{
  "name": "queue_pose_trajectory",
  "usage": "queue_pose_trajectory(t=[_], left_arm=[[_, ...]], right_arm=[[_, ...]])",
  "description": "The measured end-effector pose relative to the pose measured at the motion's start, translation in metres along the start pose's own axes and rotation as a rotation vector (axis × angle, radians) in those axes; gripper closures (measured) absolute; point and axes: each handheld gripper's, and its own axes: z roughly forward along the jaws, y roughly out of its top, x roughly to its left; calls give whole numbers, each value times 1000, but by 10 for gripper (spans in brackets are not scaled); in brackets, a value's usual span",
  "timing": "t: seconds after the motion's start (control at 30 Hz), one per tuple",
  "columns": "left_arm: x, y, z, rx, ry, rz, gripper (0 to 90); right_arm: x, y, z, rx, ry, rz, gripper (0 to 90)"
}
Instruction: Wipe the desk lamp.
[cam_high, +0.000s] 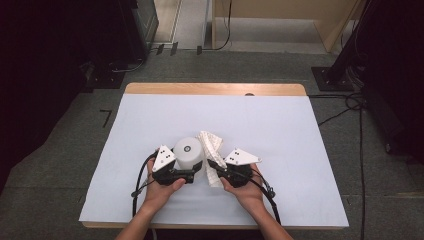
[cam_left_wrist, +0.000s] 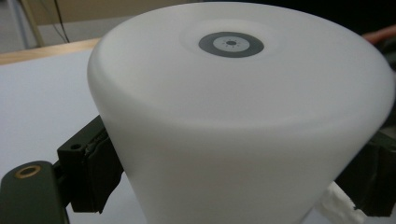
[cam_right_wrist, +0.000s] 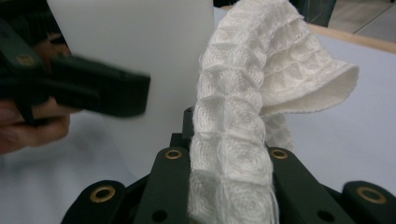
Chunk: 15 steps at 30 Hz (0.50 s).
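A white cup (cam_high: 188, 151) stands upside down on the white sheet, with a grey ring on its upturned base (cam_left_wrist: 231, 45). My left gripper (cam_high: 192, 172) is shut on the cup low down, one pad pressed against each side of its wall (cam_left_wrist: 100, 163). Right beside it, my right gripper (cam_high: 216, 168) is shut on a white waffle-weave cloth (cam_high: 210, 143). The cloth (cam_right_wrist: 243, 93) rises out of the closed jaws and flops over to the right. It hangs close to the cup (cam_right_wrist: 140, 42), and one left jaw (cam_right_wrist: 93, 91) shows in front of the cup.
A white sheet (cam_high: 270, 125) covers the wooden table (cam_high: 215, 89), whose far edge shows bare. Dark equipment and stands flank the table on the floor at left (cam_high: 60, 60) and right (cam_high: 380, 75). Cables (cam_high: 350, 107) run across the floor at the right.
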Motion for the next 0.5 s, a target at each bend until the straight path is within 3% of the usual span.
queue_pose_trajectory(t=[0.13,0.27,0.37,0.5], left_arm=[[-5,-3,7,41,-8,26,86],[-4,-3,7,48,-5,31,86],[-1,-1,5,36,2,19,86],[3,3,-2,3,8,7,86]], right_arm=[[0,7,-10,-47,-11,-14,793],[2,12,-16,-79,-10,-37,793],[3,10,-13,-58,0,-39,792],[3,0,0,13,9,-27,792]])
